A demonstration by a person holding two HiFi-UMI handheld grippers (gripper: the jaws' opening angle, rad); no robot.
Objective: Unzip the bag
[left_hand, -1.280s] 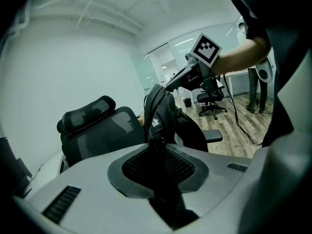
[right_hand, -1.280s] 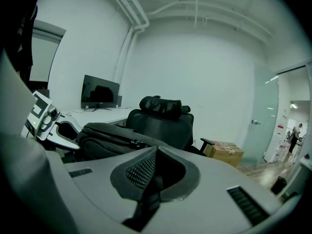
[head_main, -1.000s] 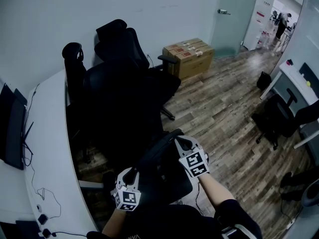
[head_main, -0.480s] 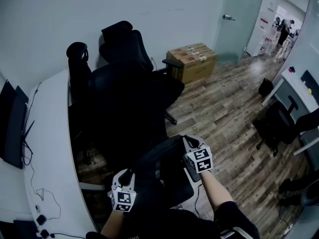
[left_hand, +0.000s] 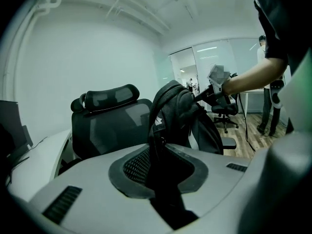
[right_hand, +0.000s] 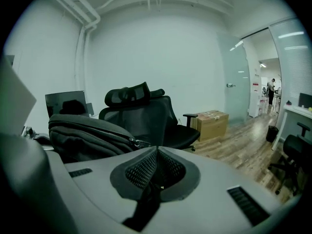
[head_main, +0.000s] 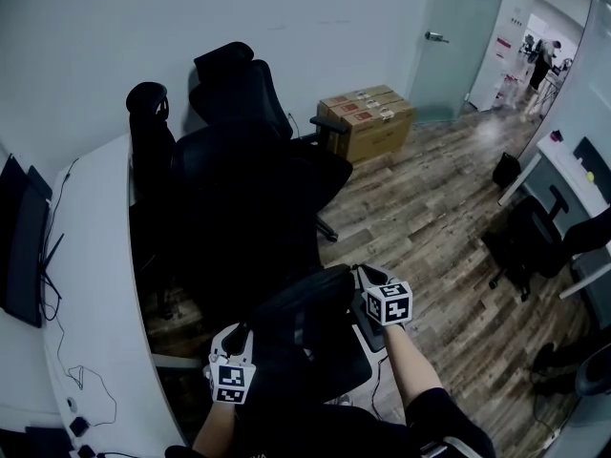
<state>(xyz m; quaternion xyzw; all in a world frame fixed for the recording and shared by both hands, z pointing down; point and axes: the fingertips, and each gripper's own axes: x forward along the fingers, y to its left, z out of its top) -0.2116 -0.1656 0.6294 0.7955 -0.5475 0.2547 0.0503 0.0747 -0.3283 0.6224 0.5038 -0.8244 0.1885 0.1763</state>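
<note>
Left gripper (left_hand: 158, 155): jaws clamped on one black strap (left_hand: 156, 130) of the bag (head_main: 305, 318). Right gripper (right_hand: 156, 152): jaws together, with one metal zip slider (right_hand: 140, 142) just beside their tips on the left; whether its pull is pinched cannot be told. The single dark bag lies near the person, between the two grippers, with the left gripper at its near-left end and the right gripper at its right end. Beyond it stand two black high-backed office chairs (head_main: 248, 160). A curved white surface (head_main: 95, 284) runs along the left and carries one dark monitor (head_main: 24, 237). Cardboard boxes (head_main: 368, 117) sit on the wooden floor (head_main: 430, 218) at the far wall, their number unclear. One person (head_main: 546, 51) stands far right.
</note>
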